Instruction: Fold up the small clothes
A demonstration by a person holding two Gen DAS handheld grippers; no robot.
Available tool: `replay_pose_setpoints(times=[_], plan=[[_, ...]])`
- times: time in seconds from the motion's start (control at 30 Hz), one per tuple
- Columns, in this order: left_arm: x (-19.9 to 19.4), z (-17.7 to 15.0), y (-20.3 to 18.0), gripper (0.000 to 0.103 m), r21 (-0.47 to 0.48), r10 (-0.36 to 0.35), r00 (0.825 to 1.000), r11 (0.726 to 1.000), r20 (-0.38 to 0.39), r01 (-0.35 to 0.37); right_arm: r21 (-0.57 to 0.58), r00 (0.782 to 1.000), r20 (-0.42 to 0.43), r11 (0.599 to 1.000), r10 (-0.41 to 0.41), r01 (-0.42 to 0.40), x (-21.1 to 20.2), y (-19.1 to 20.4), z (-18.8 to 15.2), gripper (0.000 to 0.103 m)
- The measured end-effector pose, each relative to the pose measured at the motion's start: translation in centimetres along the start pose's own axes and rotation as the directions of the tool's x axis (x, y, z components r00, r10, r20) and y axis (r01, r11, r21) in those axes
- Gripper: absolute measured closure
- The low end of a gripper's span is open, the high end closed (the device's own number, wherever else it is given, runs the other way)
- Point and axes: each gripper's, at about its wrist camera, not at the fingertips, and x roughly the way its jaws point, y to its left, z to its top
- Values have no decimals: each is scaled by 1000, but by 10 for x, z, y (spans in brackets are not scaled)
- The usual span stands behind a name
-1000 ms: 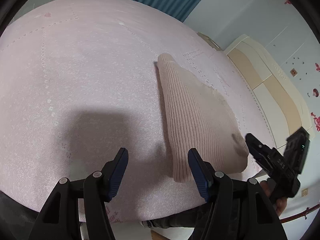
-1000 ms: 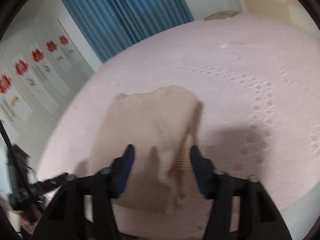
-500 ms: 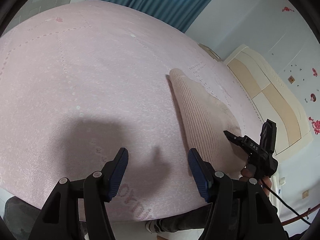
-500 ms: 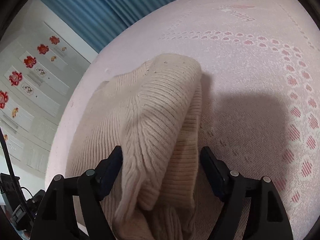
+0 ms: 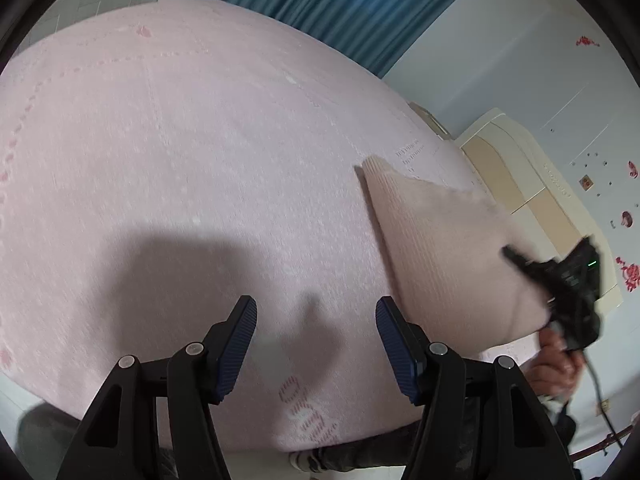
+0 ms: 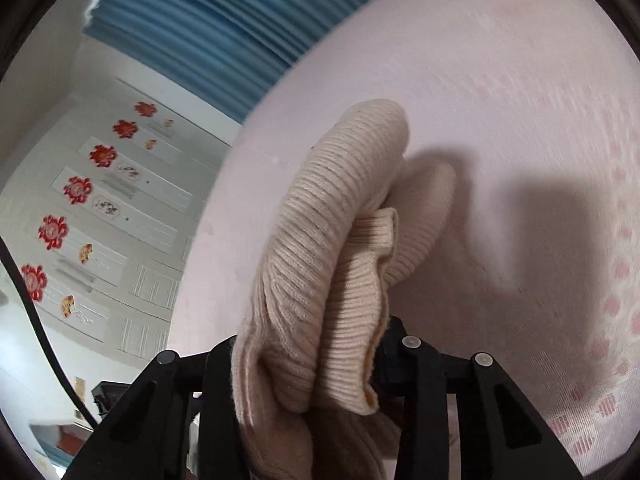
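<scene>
The ribbed beige sweater (image 5: 436, 256) lay on the pink bedspread (image 5: 180, 152) near the bed's front edge, toward its right-hand corner as the left tongs saw it. Its long axis ran from that front edge away toward the blue curtain (image 5: 320, 4), a folded tip pointing that way. The right tongs (image 6: 308, 360) pointed down at a slant, their jaws closing on a bunched, doubled-over fold of the knit (image 6: 332, 240) that filled the gap between them and rose off the bed. A hand (image 5: 556, 368) gripped that tool beyond the bed's front edge. The left tongs (image 5: 316, 320) stood half open with nothing between them, tilted down over bare bedspread just left of the sweater. The knit looked soft, thick and finely ribbed.
</scene>
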Motion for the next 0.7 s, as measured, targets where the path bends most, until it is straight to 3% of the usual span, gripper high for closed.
replay_pose_setpoints(times=[0.17,0.3,0.4,0.5,0.6,0.7], plan=[[-1,15,-4,43,62,35,998,997,43,-37,-80,988,88,988,-124,131,-38,41,17,67],[6,29,2,43,19,5,998,1000,67,-7,-104,966,118,964,-231,243,-52,63,33,67],[14,42,6,43,-28,-8,998,1000,70,10,-122,958,113,954,-262,275,-40,83,43,67],[19,58,8,43,-59,-15,997,998,78,20,-113,970,94,965,-226,236,-17,100,51,67],[20,77,13,43,-69,-7,996,997,94,14,-72,992,68,991,-106,111,16,116,58,67],[22,93,13,43,-54,35,993,998,116,-29,-36,998,66,999,13,-11,45,121,66,67]])
